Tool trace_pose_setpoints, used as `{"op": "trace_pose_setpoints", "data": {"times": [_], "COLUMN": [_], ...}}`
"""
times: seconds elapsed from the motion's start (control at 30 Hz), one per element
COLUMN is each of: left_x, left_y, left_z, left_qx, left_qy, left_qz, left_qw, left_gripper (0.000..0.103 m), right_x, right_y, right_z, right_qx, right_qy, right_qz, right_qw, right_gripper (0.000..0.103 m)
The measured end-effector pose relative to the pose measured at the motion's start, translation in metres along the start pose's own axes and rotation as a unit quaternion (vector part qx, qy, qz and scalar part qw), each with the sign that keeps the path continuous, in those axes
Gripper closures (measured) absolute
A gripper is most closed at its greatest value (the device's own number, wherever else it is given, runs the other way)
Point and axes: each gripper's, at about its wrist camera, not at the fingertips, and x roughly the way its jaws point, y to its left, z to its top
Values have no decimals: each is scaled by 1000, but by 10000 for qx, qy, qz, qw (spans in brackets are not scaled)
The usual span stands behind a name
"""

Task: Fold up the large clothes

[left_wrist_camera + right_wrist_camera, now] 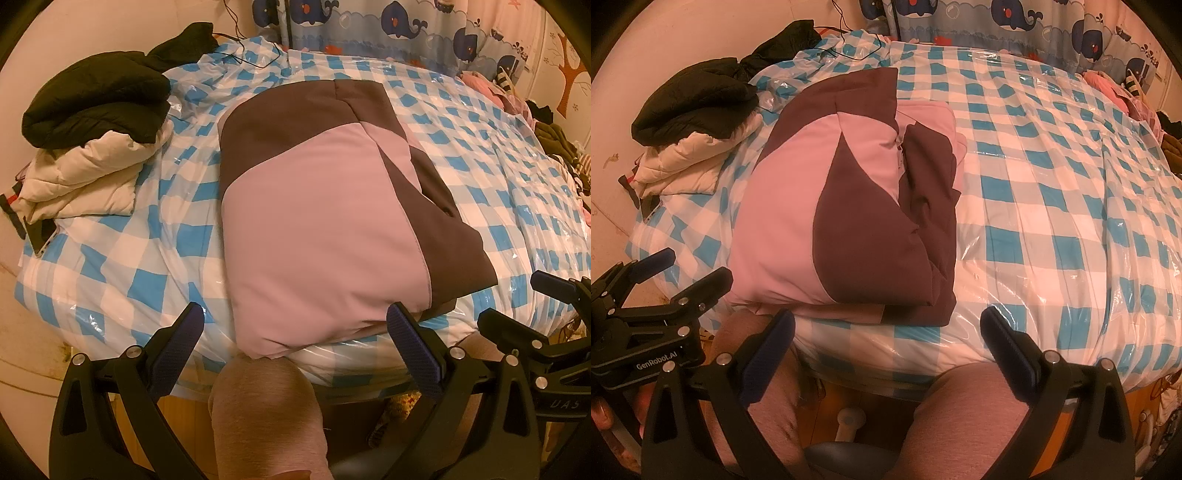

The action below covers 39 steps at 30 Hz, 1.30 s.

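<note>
A pink and dark maroon jacket [321, 229] lies folded into a rectangle on the blue-and-white checked bed cover [110, 266]. It also shows in the right wrist view [842, 221], at the near left of the bed. My left gripper [295, 343] is open and empty, held just off the jacket's near edge. My right gripper [886, 347] is open and empty at the bed's front edge, right of the jacket. The right gripper shows in the left wrist view [532, 306], and the left gripper shows in the right wrist view [665, 273].
A folded black jacket [96, 99] lies on a folded white padded coat [85, 181] at the bed's left edge. A phone [40, 232] lies beside them. More clothes [554, 136] are heaped at the far right. The person's knees [266, 413] are below the bed edge.
</note>
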Motion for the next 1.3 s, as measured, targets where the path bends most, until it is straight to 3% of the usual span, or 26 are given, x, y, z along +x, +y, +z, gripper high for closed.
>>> {"op": "trace_pose_setpoints", "data": {"times": [1.3], "left_x": [3], "left_y": [-5], "left_z": [-2], "left_qx": [9], "left_qy": [41], "left_qz": [-42], "left_qw": [10000], "left_gripper": [8], "right_x": [1], "right_y": [-1], "right_z": [2], "right_qx": [3], "right_qy": [17], "right_qz": [14], "right_qw": [10000], "right_gripper": [7]}}
